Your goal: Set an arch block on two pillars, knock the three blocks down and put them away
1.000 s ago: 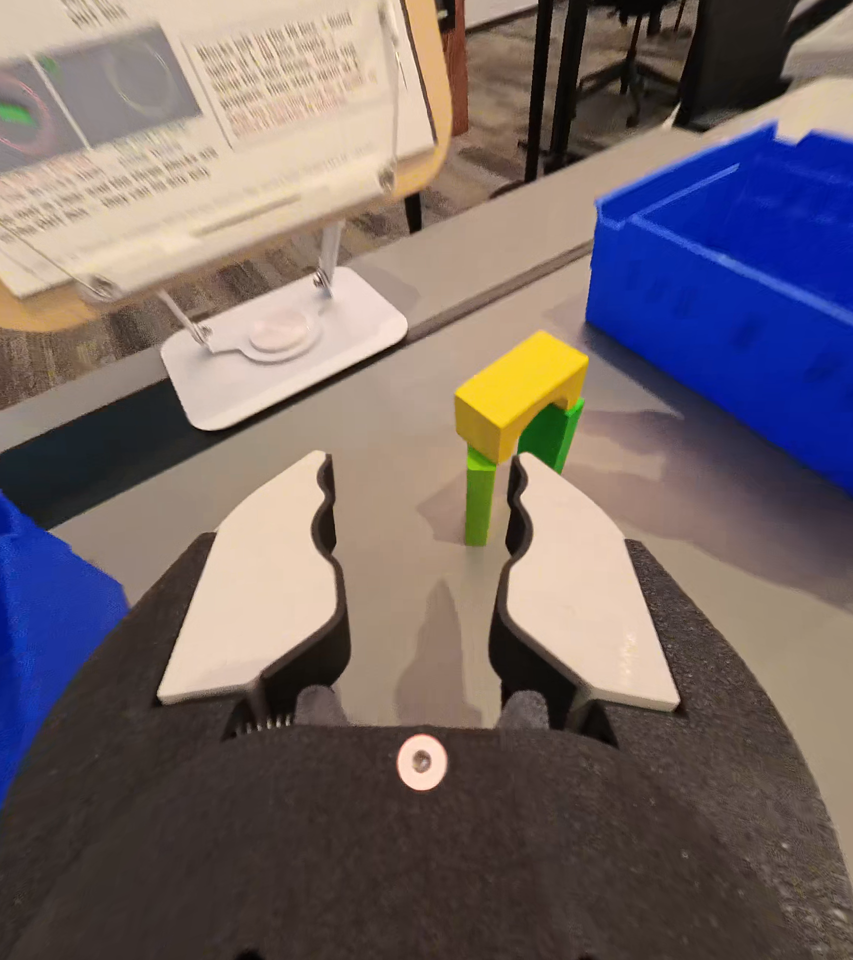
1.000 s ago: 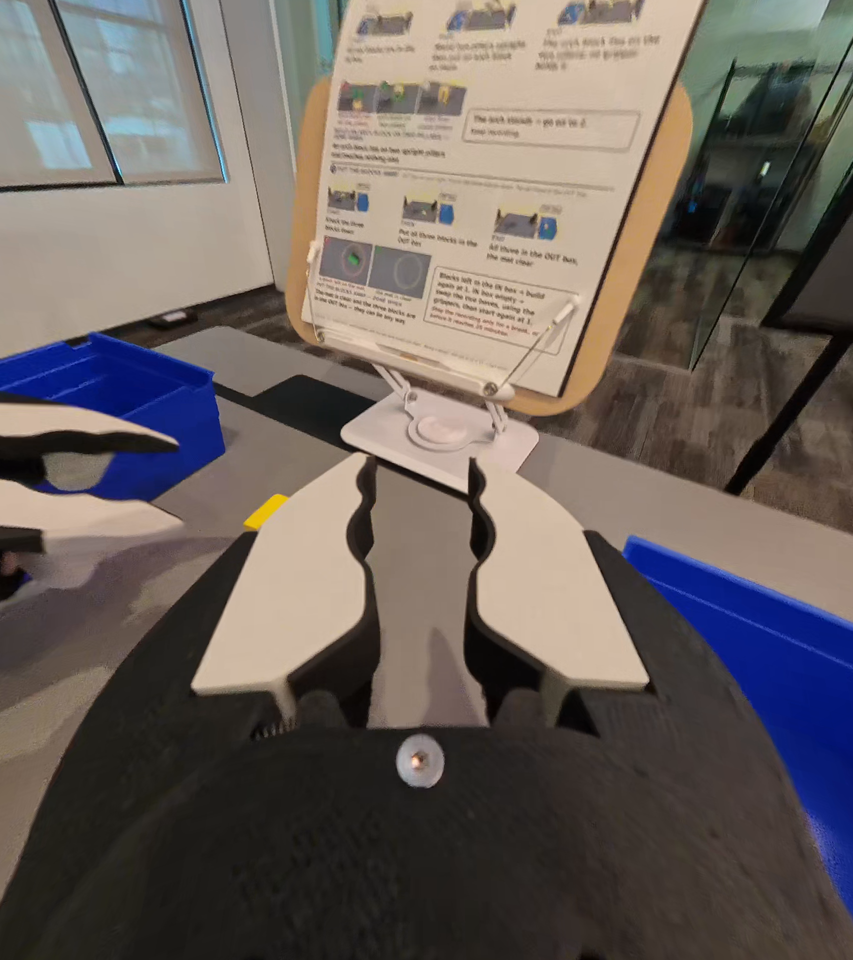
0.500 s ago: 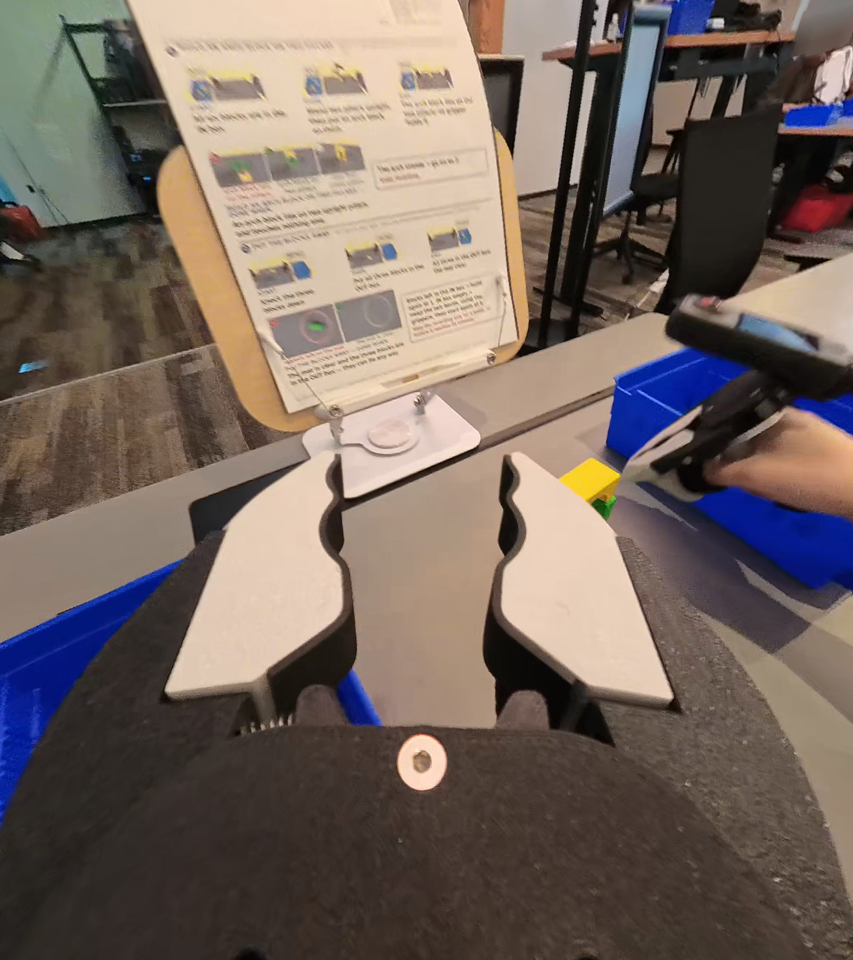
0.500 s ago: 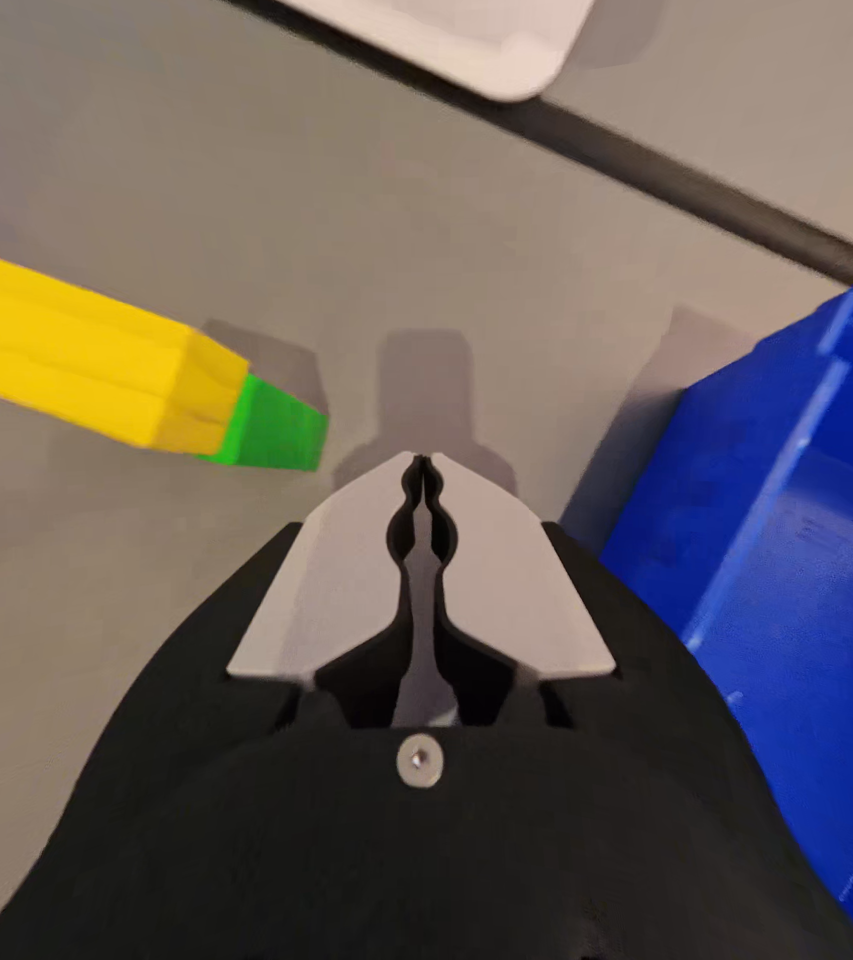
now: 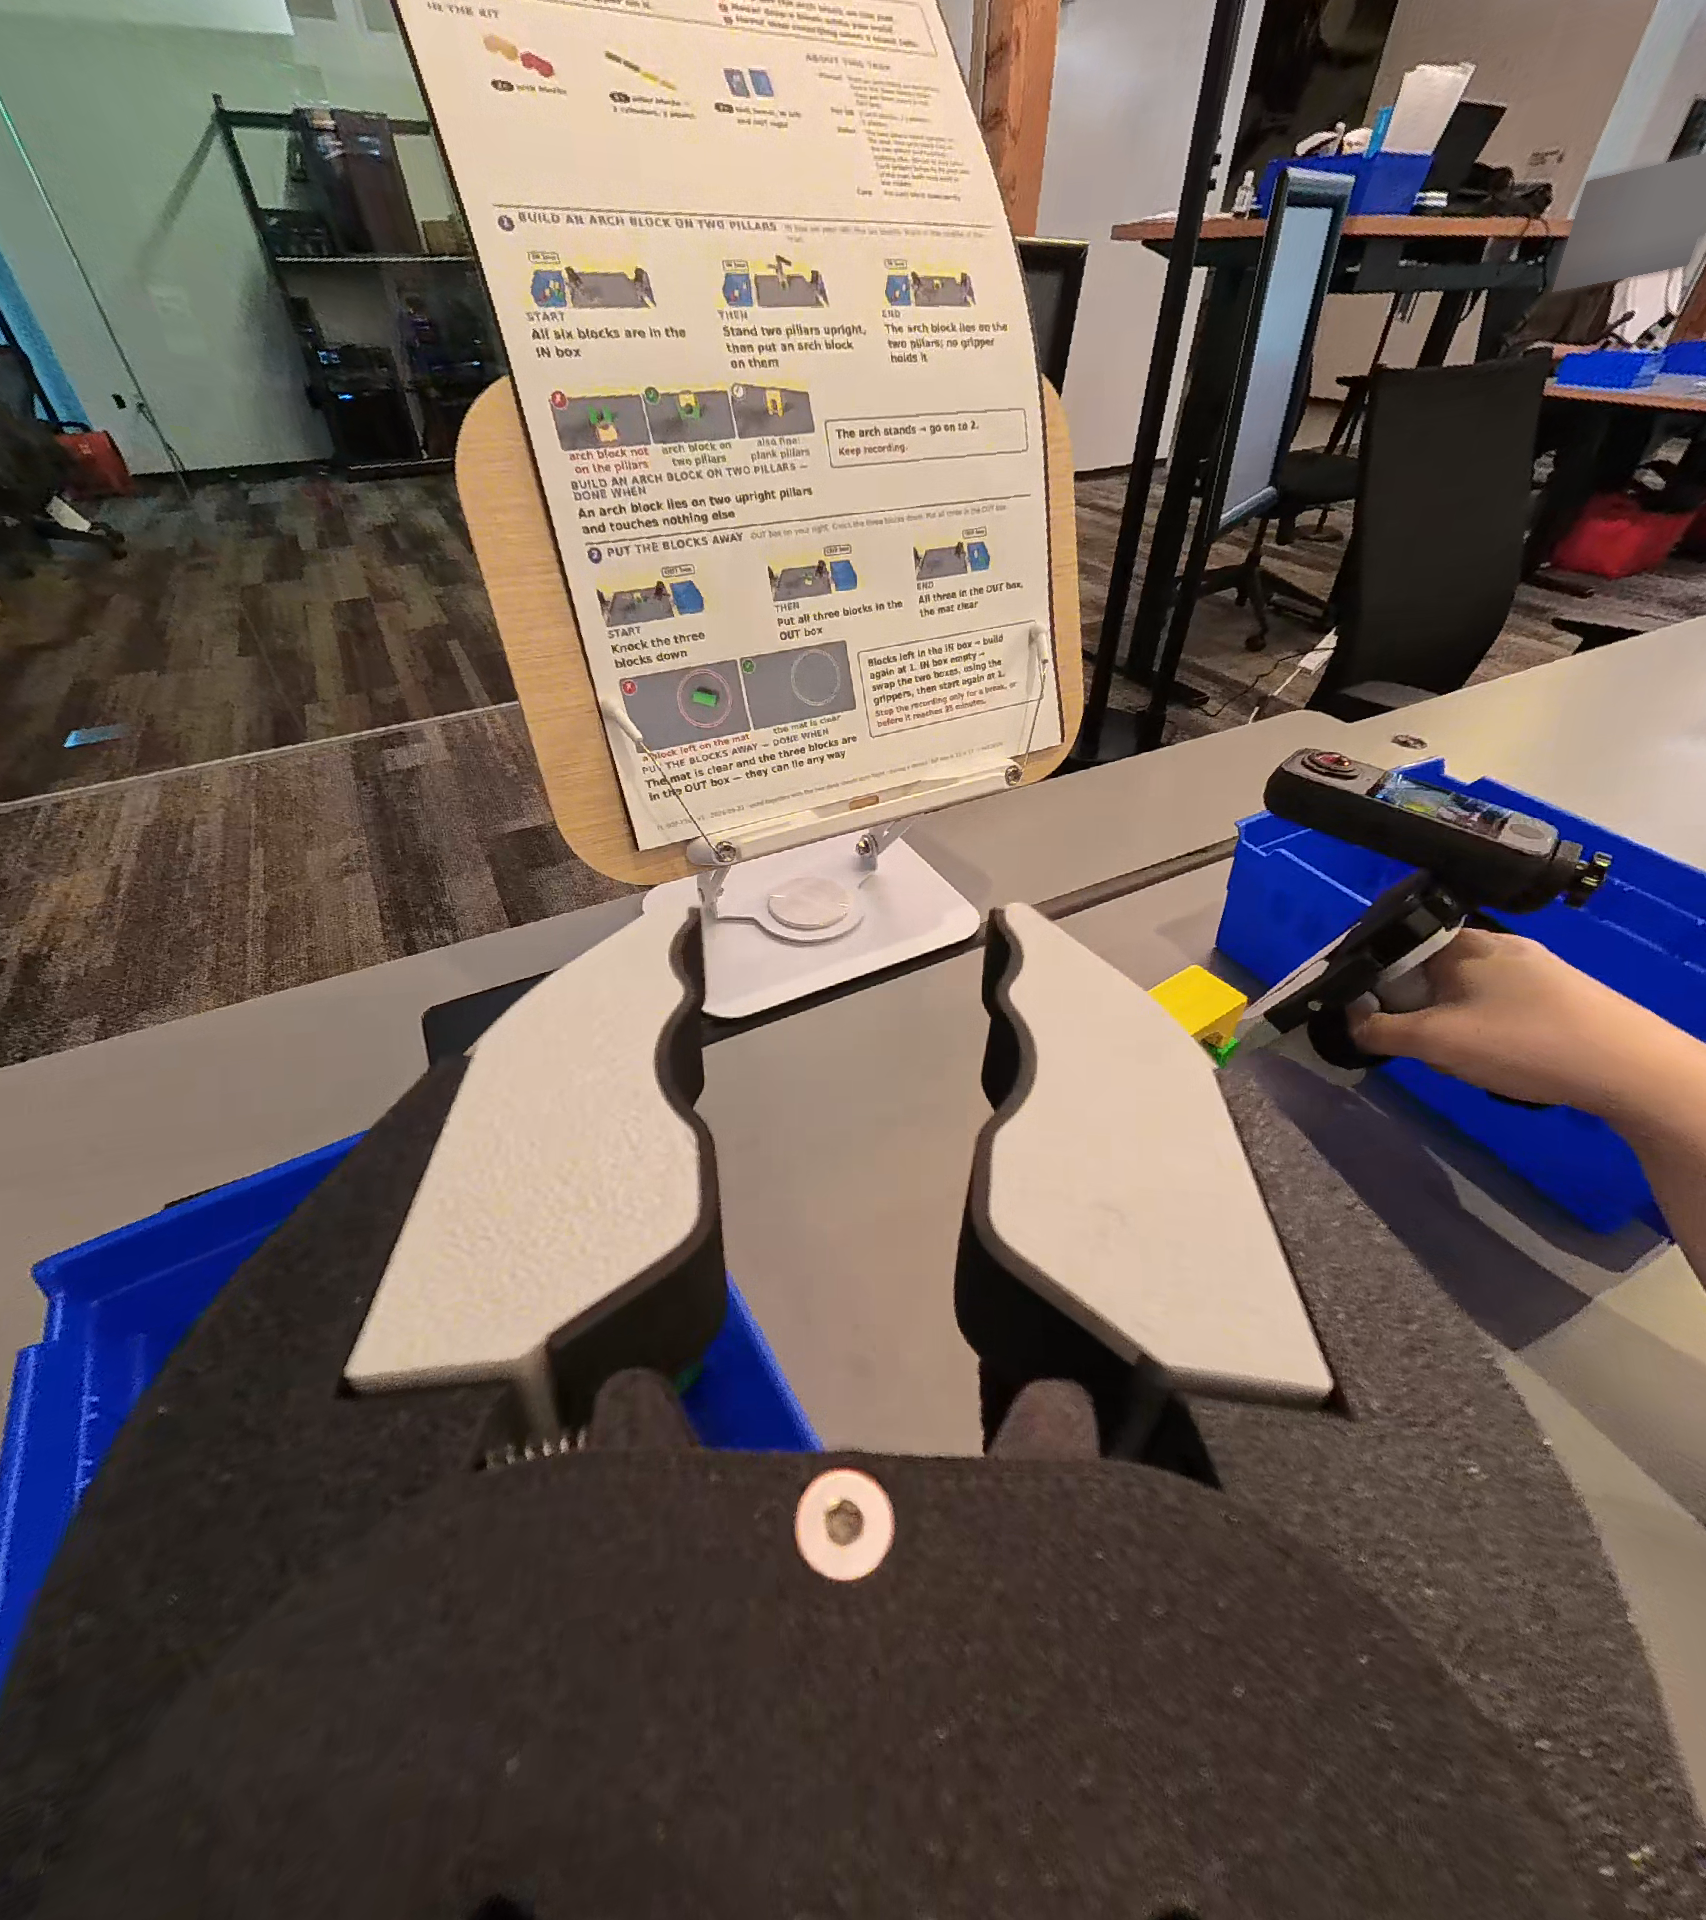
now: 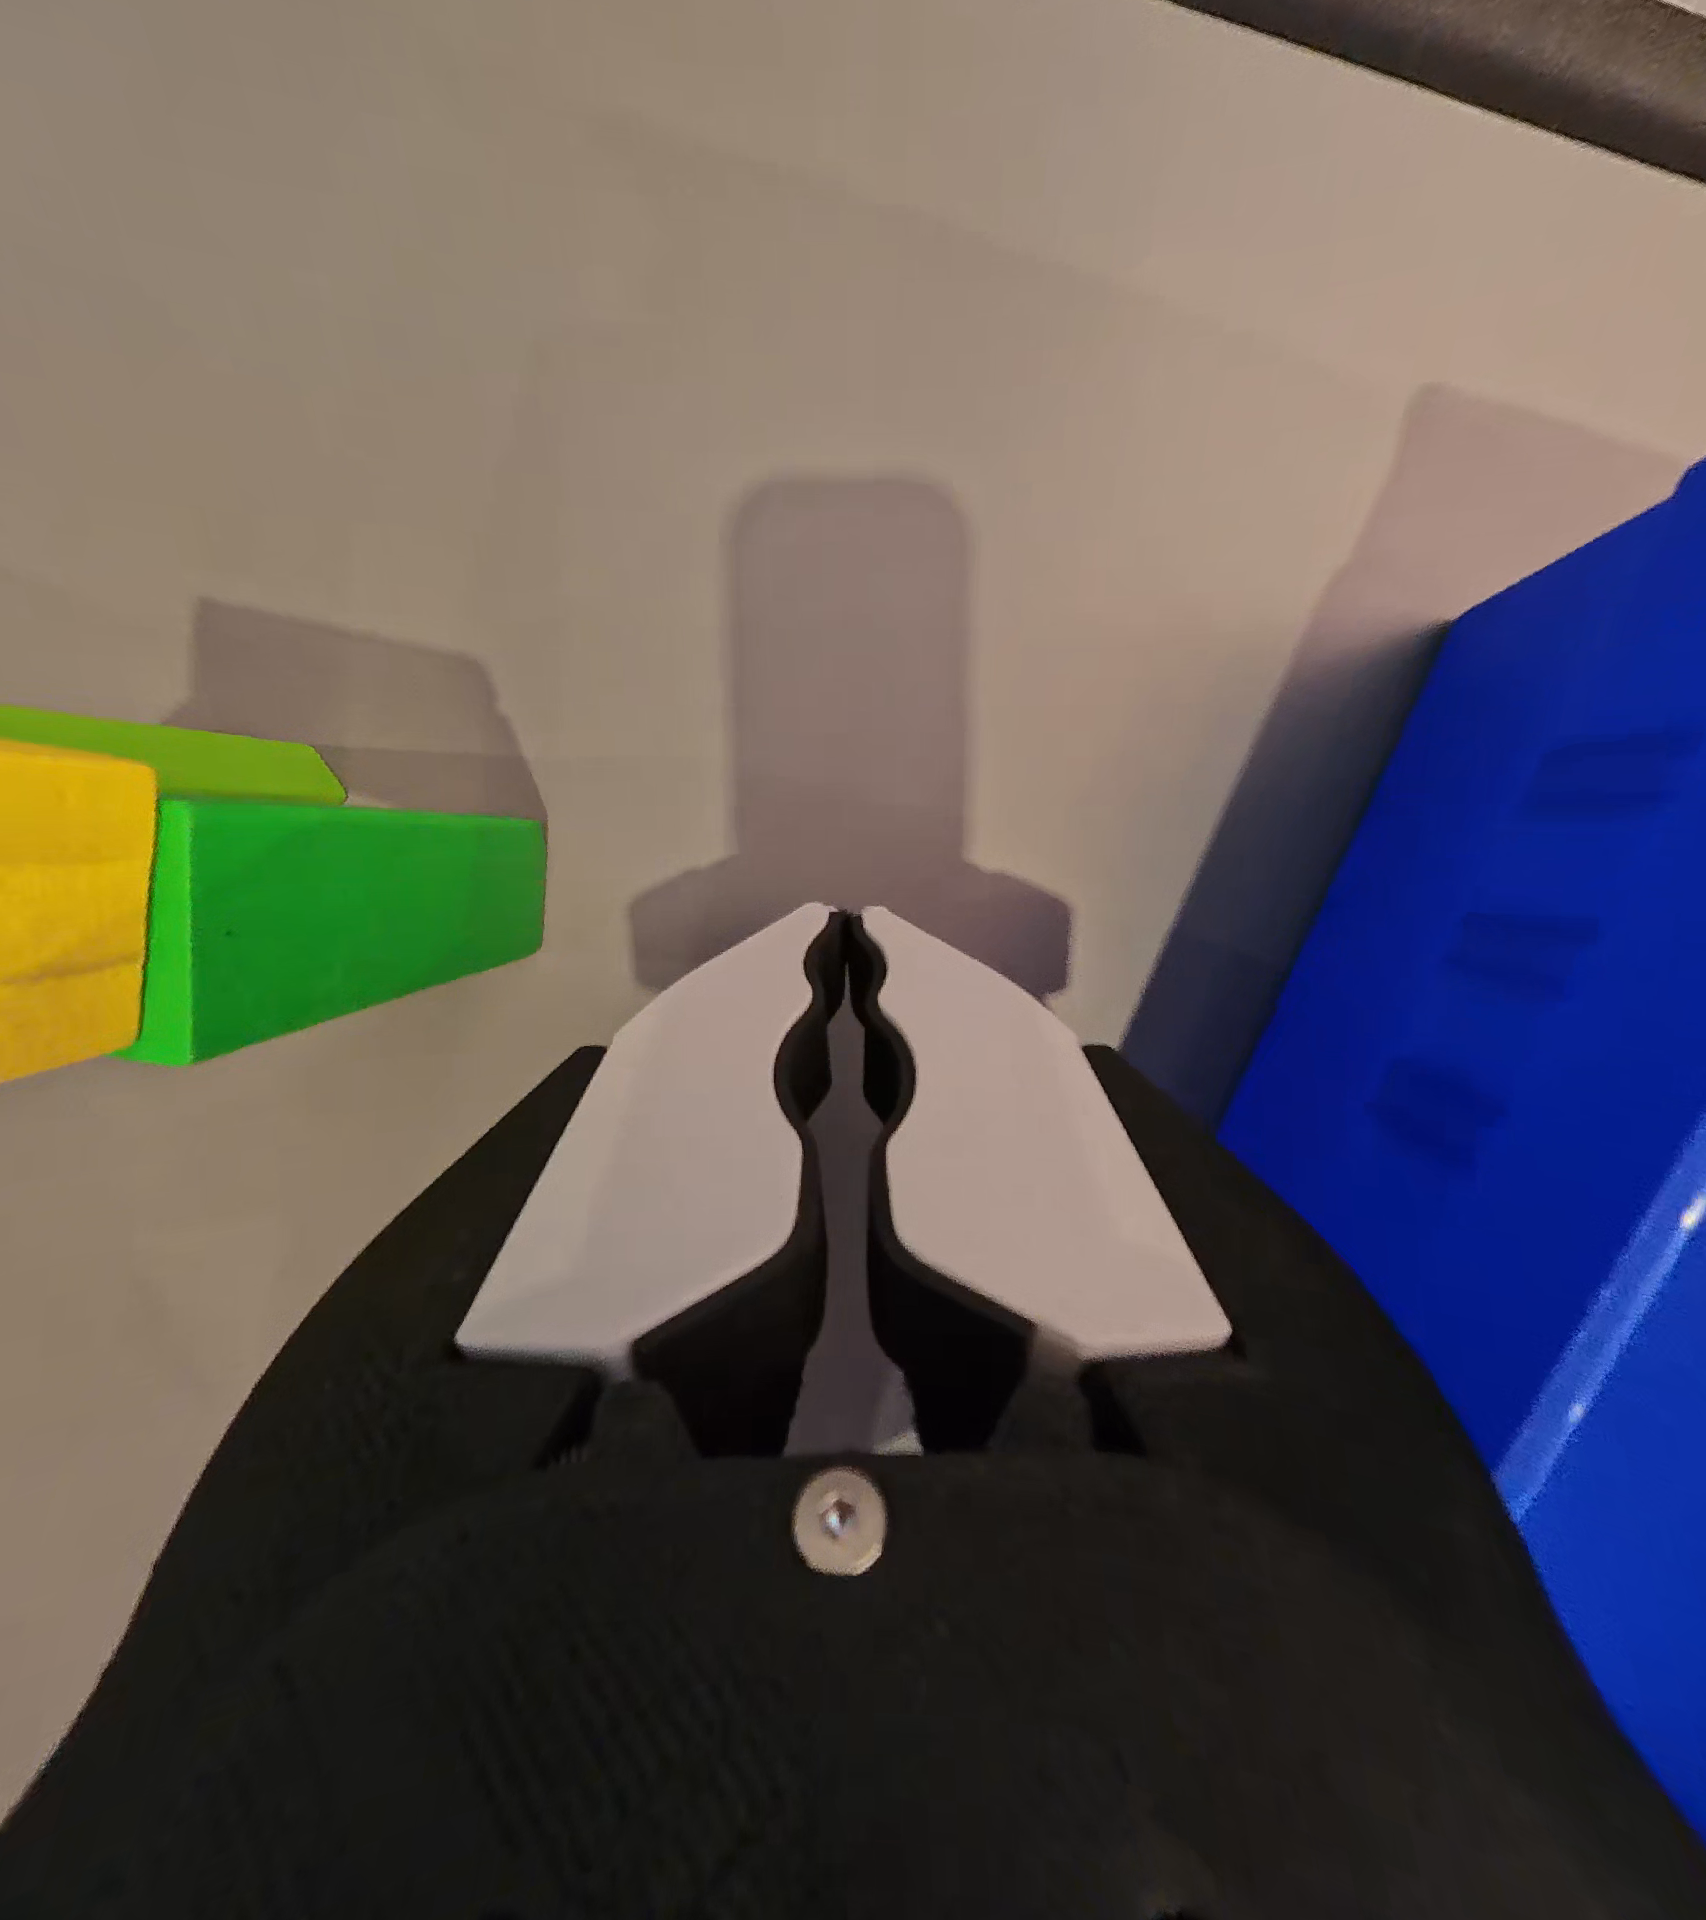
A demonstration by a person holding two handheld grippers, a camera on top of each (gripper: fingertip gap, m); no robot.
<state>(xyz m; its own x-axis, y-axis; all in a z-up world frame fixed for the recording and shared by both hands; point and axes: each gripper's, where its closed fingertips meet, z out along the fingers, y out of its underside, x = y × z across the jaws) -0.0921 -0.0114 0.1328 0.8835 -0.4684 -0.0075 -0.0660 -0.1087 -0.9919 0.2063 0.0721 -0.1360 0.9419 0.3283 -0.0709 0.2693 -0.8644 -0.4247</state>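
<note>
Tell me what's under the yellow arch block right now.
Two green pillars are under the yellow arch block. The arch covers their tops, so how squarely it sits cannot be seen.

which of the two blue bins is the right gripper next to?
The blue plastic bin on the right of the grey mat, close beside the shut right gripper. The other blue bin lies under the open left gripper, away from it.

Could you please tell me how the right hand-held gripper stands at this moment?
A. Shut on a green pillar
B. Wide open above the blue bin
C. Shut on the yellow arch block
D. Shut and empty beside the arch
D: the right hand-held gripper has its fingertips together with nothing between them, to the right of the green pillar and yellow arch block.
</note>
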